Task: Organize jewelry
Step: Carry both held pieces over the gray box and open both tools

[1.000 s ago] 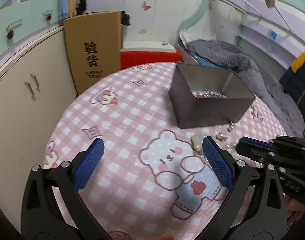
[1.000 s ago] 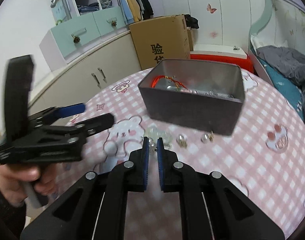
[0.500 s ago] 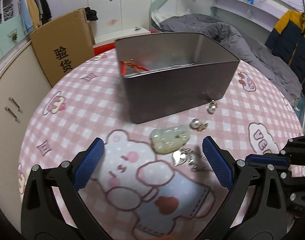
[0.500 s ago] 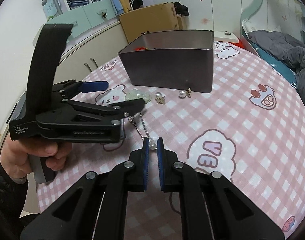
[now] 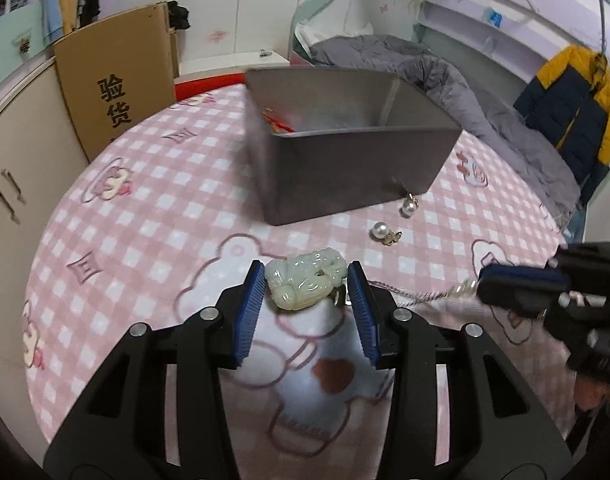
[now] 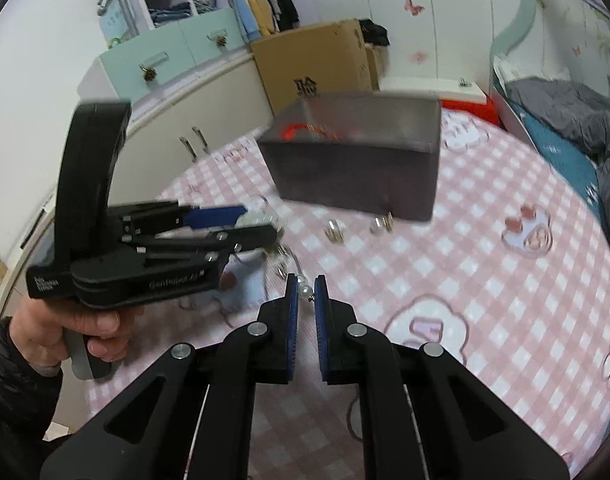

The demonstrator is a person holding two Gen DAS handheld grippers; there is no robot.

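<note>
My left gripper (image 5: 305, 286) is shut on a pale green jade pendant (image 5: 305, 280), just above the pink checked tablecloth (image 5: 145, 220). In the right wrist view the left gripper (image 6: 261, 224) shows at left. My right gripper (image 6: 305, 292) is shut on a pearl necklace (image 6: 304, 291) whose silver chain (image 5: 417, 294) trails toward the pendant. The right gripper (image 5: 517, 284) shows at right in the left wrist view. A grey metal box (image 5: 357, 168) with red cord inside stands beyond. Two pearl earrings (image 5: 381, 232) (image 5: 409, 208) lie in front of it.
A cardboard box (image 5: 117, 88) stands behind the table at left, beside white cupboards (image 5: 9, 184). A bed with a grey quilt (image 5: 465, 92) lies at the back right. The box also shows in the right wrist view (image 6: 357, 172).
My left gripper has moved forward and closed around the jade pendant. My right gripper stays shut on the pearl necklace and its chain now stretches toward the pendant.
</note>
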